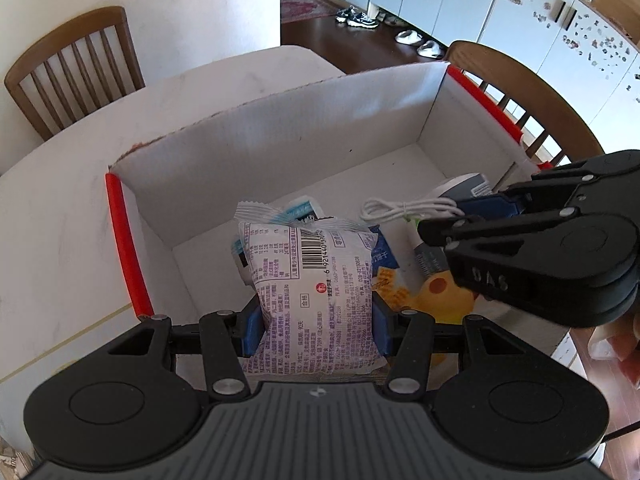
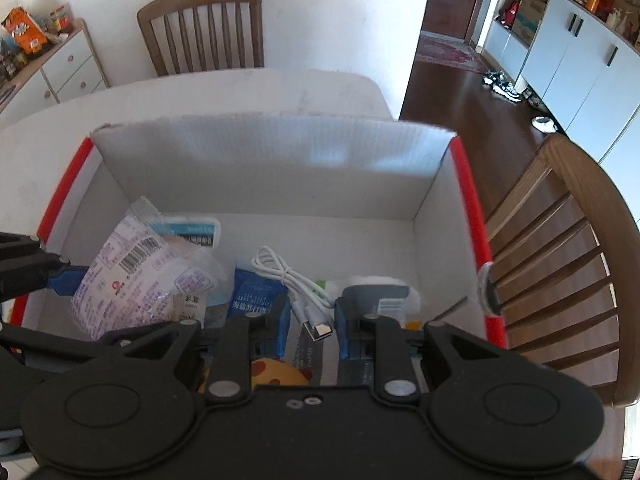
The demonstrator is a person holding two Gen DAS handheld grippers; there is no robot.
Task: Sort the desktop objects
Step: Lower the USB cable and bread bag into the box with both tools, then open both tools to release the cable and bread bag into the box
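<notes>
A white cardboard box [image 1: 280, 136] with red edge strips stands open on the pale table. My left gripper [image 1: 316, 332] is shut on a clear snack packet [image 1: 312, 272] with purple print and a barcode, held over the box's near left part. My right gripper [image 2: 312, 320] is shut on a coiled white USB cable [image 2: 280, 272], its metal plug poking back between the blue pads. In the left wrist view the right gripper [image 1: 460, 216] reaches in from the right with the cable [image 1: 400, 210] hanging from its tip. The packet [image 2: 136, 280] and the box [image 2: 280, 152] also show in the right wrist view.
Inside the box lie a blue packet [image 2: 256, 292], a yellow cartoon packet [image 1: 436, 300], a pale blue pouch [image 2: 192, 232] and a grey-and-white item [image 2: 376, 292]. Wooden chairs stand behind the table [image 2: 200, 28] and to its right [image 2: 560, 260]. The box's far half is bare.
</notes>
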